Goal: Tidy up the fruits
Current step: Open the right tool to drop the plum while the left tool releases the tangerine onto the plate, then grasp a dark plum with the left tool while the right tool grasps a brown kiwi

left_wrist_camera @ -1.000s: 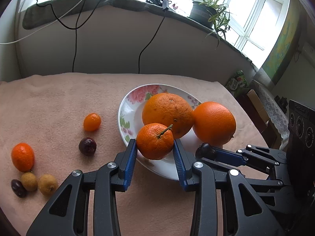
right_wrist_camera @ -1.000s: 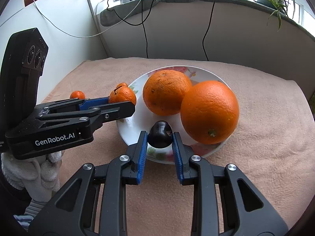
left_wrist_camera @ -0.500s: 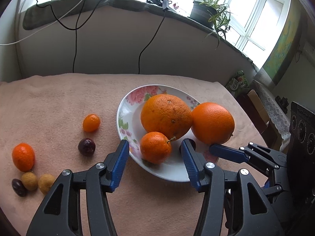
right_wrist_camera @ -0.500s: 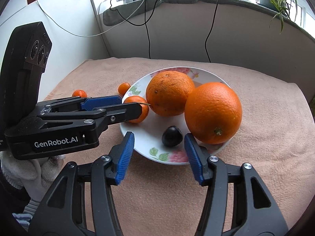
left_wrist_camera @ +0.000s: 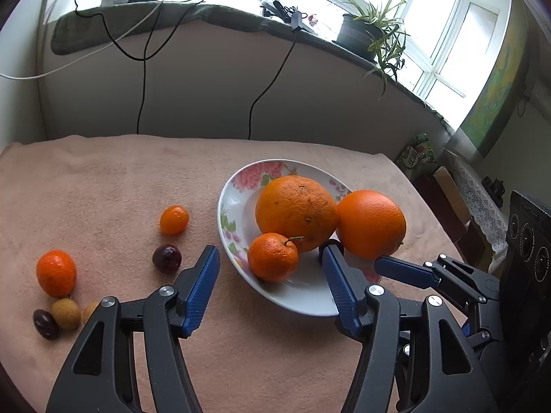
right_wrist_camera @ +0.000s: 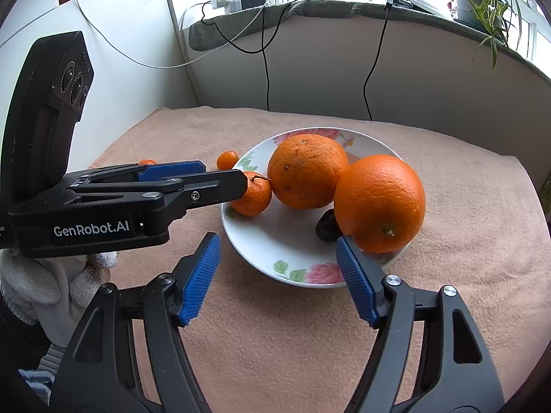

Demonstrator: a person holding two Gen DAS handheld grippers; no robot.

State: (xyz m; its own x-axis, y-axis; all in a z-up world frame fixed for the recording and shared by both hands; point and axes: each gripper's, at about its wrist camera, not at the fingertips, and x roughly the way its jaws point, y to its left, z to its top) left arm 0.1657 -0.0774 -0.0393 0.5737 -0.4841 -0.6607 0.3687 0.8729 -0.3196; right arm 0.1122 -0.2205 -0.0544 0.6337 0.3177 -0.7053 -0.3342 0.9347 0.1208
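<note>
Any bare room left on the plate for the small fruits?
Yes: the plate is bare at its near-left, between the mandarin and the dark fruit. The far and right sides are crowded by the speckled orange and the smooth orange.

Open pink-covered surface (left_wrist_camera: 113, 189) behind and to the left of the plate (left_wrist_camera: 237, 206), bare up to the wall. Plate crowded: two big oranges (right_wrist_camera: 378, 203) touching at the back and right, a mandarin (left_wrist_camera: 272, 257) at the left edge, a dark fruit (right_wrist_camera: 327, 227) wedged under the right orange. Free white patch only at the plate's near middle. Scattered small fruits (left_wrist_camera: 55, 275) blocking the far left. Left tongs (right_wrist_camera: 193, 180) reaching across the plate's left edge; right tongs (right_wrist_camera: 279, 278) opening, nothing between them.
</note>
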